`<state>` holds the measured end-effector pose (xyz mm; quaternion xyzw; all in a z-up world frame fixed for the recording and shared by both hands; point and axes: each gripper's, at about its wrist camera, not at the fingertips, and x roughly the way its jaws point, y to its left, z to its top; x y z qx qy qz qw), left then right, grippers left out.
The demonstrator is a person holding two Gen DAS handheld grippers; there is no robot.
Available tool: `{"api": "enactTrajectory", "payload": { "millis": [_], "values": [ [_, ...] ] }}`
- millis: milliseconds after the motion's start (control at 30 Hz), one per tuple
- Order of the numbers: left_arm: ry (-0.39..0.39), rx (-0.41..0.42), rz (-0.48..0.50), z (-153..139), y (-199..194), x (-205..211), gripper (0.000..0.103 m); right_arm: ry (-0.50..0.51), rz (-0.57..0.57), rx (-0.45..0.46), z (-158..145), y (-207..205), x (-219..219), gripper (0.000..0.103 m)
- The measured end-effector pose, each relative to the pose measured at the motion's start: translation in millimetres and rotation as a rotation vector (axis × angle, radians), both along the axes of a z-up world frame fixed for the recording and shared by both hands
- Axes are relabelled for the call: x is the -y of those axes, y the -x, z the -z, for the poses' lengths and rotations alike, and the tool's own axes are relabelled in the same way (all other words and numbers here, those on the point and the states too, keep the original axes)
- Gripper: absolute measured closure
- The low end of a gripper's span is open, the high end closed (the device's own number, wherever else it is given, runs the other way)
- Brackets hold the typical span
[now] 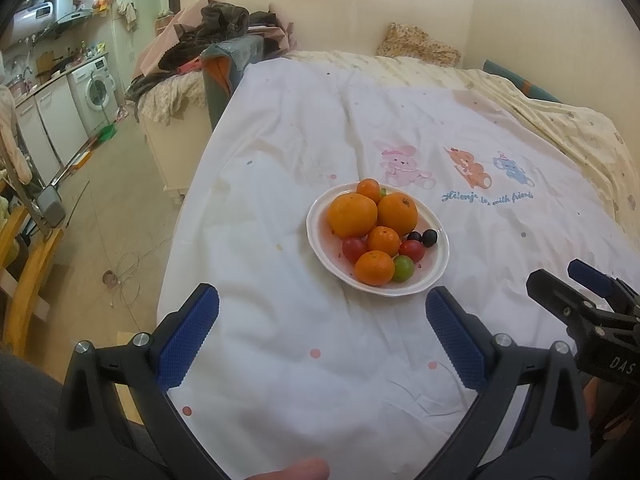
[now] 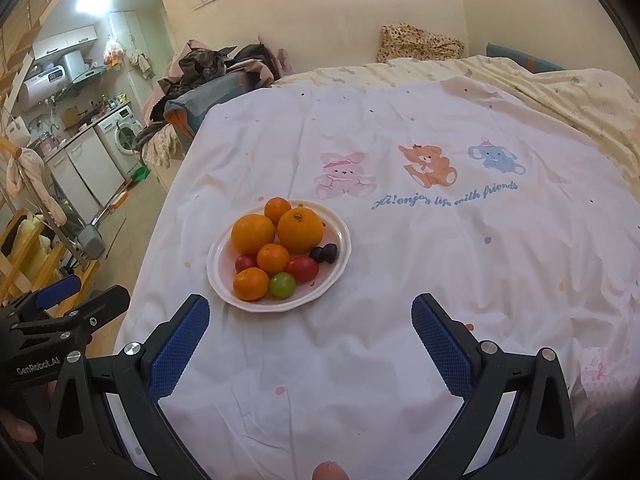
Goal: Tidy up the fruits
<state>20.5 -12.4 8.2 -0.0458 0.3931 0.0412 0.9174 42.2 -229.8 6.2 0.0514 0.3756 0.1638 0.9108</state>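
Note:
A white plate [image 1: 434, 276] [image 2: 340, 256] sits on a white printed sheet and holds a pile of fruit. Two large oranges [image 1: 353, 215] [image 2: 253, 234] lie at its far side, with small mandarins [image 1: 375, 267] [image 2: 251, 283] nearer. Red tomatoes [image 1: 353, 249] [image 2: 303, 268], a green grape [image 1: 403, 268] [image 2: 282, 285] and two dark grapes [image 1: 424, 237] [image 2: 324, 253] fill the gaps. My left gripper [image 1: 322, 312] hovers open just short of the plate, nothing between its blue pads. My right gripper [image 2: 311, 318] is also open and empty, with the plate ahead to its left.
The sheet [image 2: 420, 240] with cartoon animals covers a bed. A yellow quilt [image 1: 560, 120] lies along the right. Piled clothes [image 1: 216, 28] sit beyond the far left corner. A kitchen with a washing machine [image 1: 94, 90] and bare floor lies to the left.

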Motion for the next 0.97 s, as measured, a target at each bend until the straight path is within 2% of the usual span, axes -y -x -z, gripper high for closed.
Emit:
{"api": "enactTrajectory", "payload": {
  "millis": [967],
  "values": [
    [0.014,0.011,-0.011,-0.2,2.5,-1.1,0.001,-0.001,0.002,0.001,-0.2,0.1,-0.6,0.000]
  ]
}}
